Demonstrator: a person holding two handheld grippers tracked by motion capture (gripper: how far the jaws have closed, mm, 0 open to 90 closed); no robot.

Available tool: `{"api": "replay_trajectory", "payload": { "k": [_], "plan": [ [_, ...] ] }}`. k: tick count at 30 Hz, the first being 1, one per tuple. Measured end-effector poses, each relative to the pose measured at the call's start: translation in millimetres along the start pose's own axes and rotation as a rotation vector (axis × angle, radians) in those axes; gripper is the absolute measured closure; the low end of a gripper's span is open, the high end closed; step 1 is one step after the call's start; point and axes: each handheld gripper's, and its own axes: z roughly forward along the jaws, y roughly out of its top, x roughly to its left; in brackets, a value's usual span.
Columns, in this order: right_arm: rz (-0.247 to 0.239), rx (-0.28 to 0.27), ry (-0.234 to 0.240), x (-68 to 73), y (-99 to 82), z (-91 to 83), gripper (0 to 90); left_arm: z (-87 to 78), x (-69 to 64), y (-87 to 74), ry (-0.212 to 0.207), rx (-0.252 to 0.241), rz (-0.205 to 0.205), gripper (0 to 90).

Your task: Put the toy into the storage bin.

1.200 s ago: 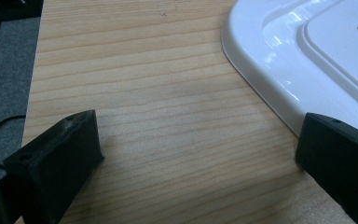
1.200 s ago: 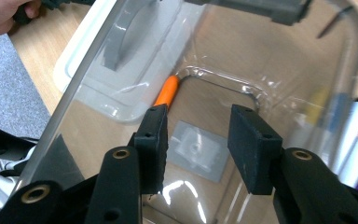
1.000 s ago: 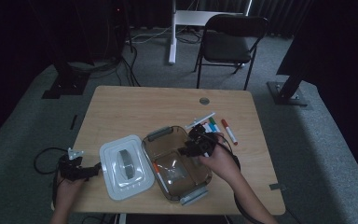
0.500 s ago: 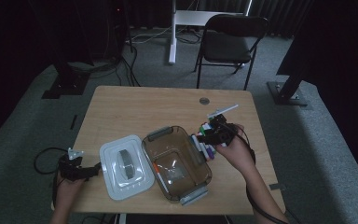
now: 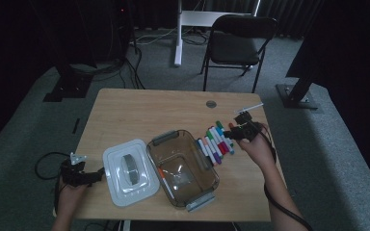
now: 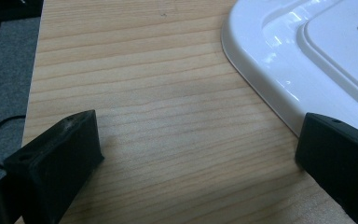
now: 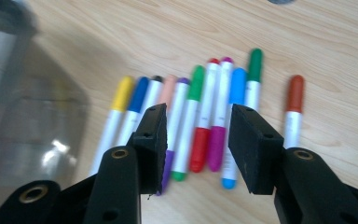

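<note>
Progress of packing markers into a clear box. The landmark is the clear container [image 5: 183, 166], which stands open near the front middle of the worktop [image 5: 139, 110]. Its white lid [image 5: 127, 172] lies flat just beside its left wall, off the box — so the opening step reads as done. Inside the container one marker with an orange end [image 5: 164, 179] lies against the left part of the floor; the rest of the interior looks bare, though reflections in the plastic make this hard to confirm.

To the right of the container, just beside its right wall, a row of markers [image 5: 217, 142] lies side by side on the wood; in the right gripper view their caps show yellow, blue, black, pale pink, purple, green, red, magenta, light blue and dark green, with one red-brown marker [image 7: 293, 109] set slightly apart.

The right hand-held gripper [image 7: 198, 140] hovers over this row, jaws partly apart and clamped on nothing — a red and a magenta marker are seen through the gap. The left hand-held gripper [image 6: 191, 154] rests at the lid's outer corner, left of the container, jaws wide apart and empty.

Judged state: early; roughly one marker stowed, nearly the whole row and the lid left to handle.
</note>
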Motion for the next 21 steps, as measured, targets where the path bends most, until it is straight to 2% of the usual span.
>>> {"api": "replay_trajectory", "payload": {
  "k": [9,11,13,15,16,21],
  "plan": [
    [0.019,0.013,-0.062,-39.8,-9.0,26.0,55.8,0.0,0.0,0.0,0.000,0.000,0.000,0.5],
    [0.019,0.018,-0.068,-45.8,-11.5,32.4,55.5,0.0,0.1,0.0,0.000,0.001,0.001,0.5],
    [0.038,0.036,-0.084,-53.4,-13.9,40.6,54.3,0.0,0.1,0.0,0.000,0.000,0.001,0.5],
    [0.043,0.038,-0.084,-55.8,-14.8,43.4,53.8,0.0,0.0,0.0,0.000,0.000,0.000,0.5],
    [0.055,0.055,-0.101,-62.7,-16.4,53.8,51.8,0.0,0.0,0.0,0.000,0.000,0.001,0.5],
    [0.078,0.089,-0.118,-73.4,-16.2,71.1,52.0,0.0,0.0,0.0,0.000,0.000,0.000,0.6]
  ]
}}
